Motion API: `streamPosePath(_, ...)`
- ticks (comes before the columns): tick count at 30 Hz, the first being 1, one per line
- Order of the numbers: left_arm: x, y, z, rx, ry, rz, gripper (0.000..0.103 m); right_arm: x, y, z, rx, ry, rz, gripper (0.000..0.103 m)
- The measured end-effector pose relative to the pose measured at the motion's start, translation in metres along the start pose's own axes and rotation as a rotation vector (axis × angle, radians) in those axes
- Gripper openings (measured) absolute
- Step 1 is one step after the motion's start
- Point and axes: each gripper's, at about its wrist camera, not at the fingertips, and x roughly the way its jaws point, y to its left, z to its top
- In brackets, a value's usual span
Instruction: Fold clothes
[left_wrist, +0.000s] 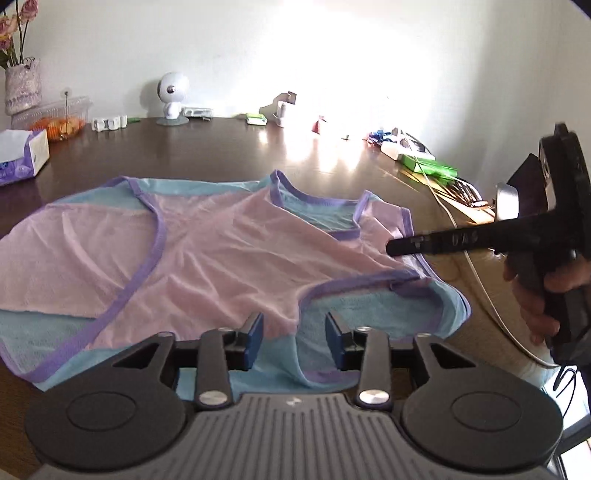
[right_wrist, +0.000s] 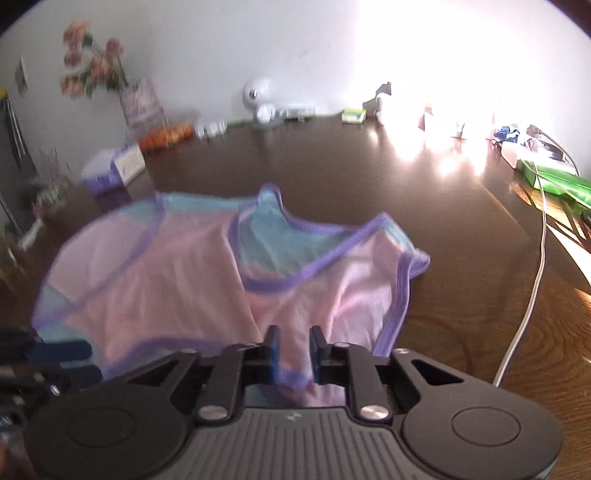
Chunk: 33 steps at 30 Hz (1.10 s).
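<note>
A pink and light-blue sleeveless top (left_wrist: 203, 251) with purple trim lies spread and creased on the dark wooden table (left_wrist: 221, 147). My left gripper (left_wrist: 294, 332) is open over its near edge, fingers wide apart above pink and blue fabric. In the right wrist view the same top (right_wrist: 177, 273) lies under my right gripper (right_wrist: 295, 350). Its jaws stand narrowly apart, with pink fabric and a purple hem showing between them. A hand holds the right gripper (left_wrist: 395, 251) at the top's right side. A blue finger of the left gripper (right_wrist: 59, 350) shows at the lower left.
Near the far left edge sit a tissue box (left_wrist: 22, 155), a vase of flowers (left_wrist: 22, 88) and a clear tub of fruit (left_wrist: 59, 118). A small white figure (left_wrist: 171, 92) stands by the wall. A white cable (right_wrist: 535, 266) and green packets (left_wrist: 428, 166) lie at the right.
</note>
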Motion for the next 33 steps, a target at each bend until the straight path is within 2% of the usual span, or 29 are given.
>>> streamPosePath(1, 0.005, -0.001, 0.001, 0.002, 0.007, 0.007, 0.04, 0.003, -0.003, 0.007, 0.017, -0.014, 0.014, 0.053)
streamPosePath(4, 0.015, -0.012, -0.001, 0.051, 0.014, 0.045, 0.04, 0.034, -0.005, 0.026, 0.041, 0.006, -0.046, 0.047)
streamPosePath(6, 0.018, -0.016, -0.004, 0.063, 0.022, 0.05, 0.039, 0.051, 0.003, 0.03, -0.013, 0.022, -0.055, 0.041)
streamPosePath(7, 0.019, -0.015, -0.006, 0.059, 0.027, 0.049, 0.039, 0.058, 0.007, 0.031, -0.041, 0.036, -0.056, 0.022)
streamPosePath(9, 0.021, -0.013, -0.009, 0.05, 0.036, 0.045, 0.038, 0.062, 0.008, 0.032, -0.032, 0.017, -0.091, 0.002)
streamPosePath(14, 0.019, -0.012, -0.012, 0.058, 0.039, 0.05, 0.037, 0.059, -0.006, 0.037, 0.047, -0.068, -0.165, 0.002)
streamPosePath(17, 0.02, -0.014, -0.012, 0.072, 0.036, 0.057, 0.037, 0.056, -0.014, 0.035, 0.08, -0.086, -0.177, 0.002)
streamPosePath(19, 0.019, -0.014, -0.012, 0.072, 0.037, 0.058, 0.038, 0.052, -0.019, 0.033, 0.103, -0.099, -0.18, 0.011)
streamPosePath(21, 0.017, -0.011, -0.011, 0.059, 0.041, 0.05, 0.038, 0.041, -0.018, 0.029, 0.096, -0.074, -0.163, 0.02)
streamPosePath(25, 0.003, 0.002, -0.008, 0.016, -0.007, 0.043, 0.039, 0.021, -0.009, 0.005, 0.043, -0.056, -0.141, 0.024)
streamPosePath(30, 0.012, 0.01, -0.004, -0.029, -0.003, 0.046, 0.038, -0.003, 0.002, -0.027, -0.027, -0.039, -0.115, 0.024)
streamPosePath(32, 0.014, 0.006, -0.001, -0.005, -0.007, 0.052, 0.038, -0.013, 0.007, -0.039, -0.055, -0.032, -0.105, 0.014)
streamPosePath(33, 0.013, 0.003, -0.001, 0.011, -0.016, 0.057, 0.038, -0.018, 0.009, -0.046, -0.069, -0.028, -0.1, 0.005)
